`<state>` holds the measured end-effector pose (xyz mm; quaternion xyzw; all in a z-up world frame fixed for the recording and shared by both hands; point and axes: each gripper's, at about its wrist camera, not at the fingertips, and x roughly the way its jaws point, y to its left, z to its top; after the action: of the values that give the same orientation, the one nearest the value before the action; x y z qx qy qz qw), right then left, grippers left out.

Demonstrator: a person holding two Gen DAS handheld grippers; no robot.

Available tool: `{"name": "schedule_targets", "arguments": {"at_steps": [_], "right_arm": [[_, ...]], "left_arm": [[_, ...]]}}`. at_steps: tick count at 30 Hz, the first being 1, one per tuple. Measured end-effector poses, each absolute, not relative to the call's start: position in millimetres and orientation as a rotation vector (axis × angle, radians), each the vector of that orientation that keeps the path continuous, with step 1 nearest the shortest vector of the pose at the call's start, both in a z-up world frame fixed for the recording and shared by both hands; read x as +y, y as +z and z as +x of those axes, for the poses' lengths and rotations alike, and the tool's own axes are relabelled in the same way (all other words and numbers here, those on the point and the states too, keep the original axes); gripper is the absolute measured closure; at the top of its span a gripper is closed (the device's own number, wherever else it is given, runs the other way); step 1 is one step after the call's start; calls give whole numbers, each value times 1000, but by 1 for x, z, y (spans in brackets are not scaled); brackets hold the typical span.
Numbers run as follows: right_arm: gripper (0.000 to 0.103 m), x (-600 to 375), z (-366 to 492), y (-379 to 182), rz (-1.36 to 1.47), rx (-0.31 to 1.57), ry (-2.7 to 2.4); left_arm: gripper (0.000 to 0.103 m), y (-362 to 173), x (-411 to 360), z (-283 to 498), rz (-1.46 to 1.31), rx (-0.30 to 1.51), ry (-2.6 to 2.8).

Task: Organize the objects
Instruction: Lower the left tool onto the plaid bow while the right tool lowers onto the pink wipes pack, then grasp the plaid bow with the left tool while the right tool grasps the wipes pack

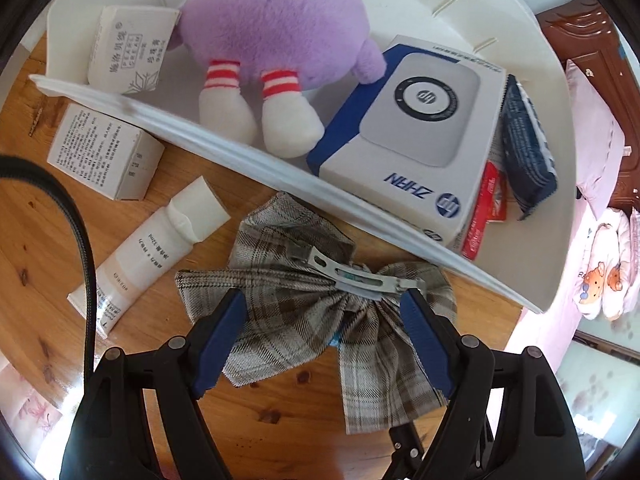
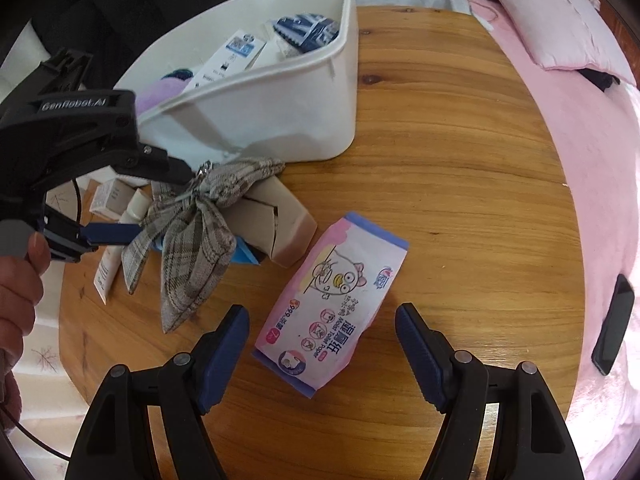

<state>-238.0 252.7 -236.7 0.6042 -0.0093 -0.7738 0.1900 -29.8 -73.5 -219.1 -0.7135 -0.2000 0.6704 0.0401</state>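
A plaid fabric bow with a metal hair clip (image 1: pixel 316 312) lies on the round wooden table (image 2: pixel 460 184), just in front of the white bin (image 1: pixel 256 156). My left gripper (image 1: pixel 324 308) is open, its blue fingers on either side of the bow; whether they touch it I cannot tell. The right wrist view shows the bow (image 2: pixel 196 236) and the left gripper (image 2: pixel 160 204) at it. My right gripper (image 2: pixel 322 324) is open and empty above a pink wet-wipes pack (image 2: pixel 332 300). The bin (image 2: pixel 280 120) holds a purple plush toy (image 1: pixel 276 36), an HP box (image 1: pixel 412 136) and small packets.
A white tube (image 1: pixel 152 252) and a small white box (image 1: pixel 104 152) lie on the table left of the bow. A brown cardboard box (image 2: pixel 272 224) lies behind the bow. A pink bed (image 2: pixel 580 128) with a black phone (image 2: pixel 612 328) borders the table on the right.
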Motion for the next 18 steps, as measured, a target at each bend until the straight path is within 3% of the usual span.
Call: {"name": "schedule_targets", "arguments": {"at_steps": [10,16,18], "right_arm": [[37,243,-236,-239,1692,73,-2181],[53,235,-234,-238,1674,139,-2205],[53,239,-235,-236,1674,152,-2206]], "left_arm": [[21,-227,-80,-24,-2183,-679,2086],[20,-229,-85,-21,-2168,-711,2110],[19,-228,-86,-19,-2156,-713,2127]]}}
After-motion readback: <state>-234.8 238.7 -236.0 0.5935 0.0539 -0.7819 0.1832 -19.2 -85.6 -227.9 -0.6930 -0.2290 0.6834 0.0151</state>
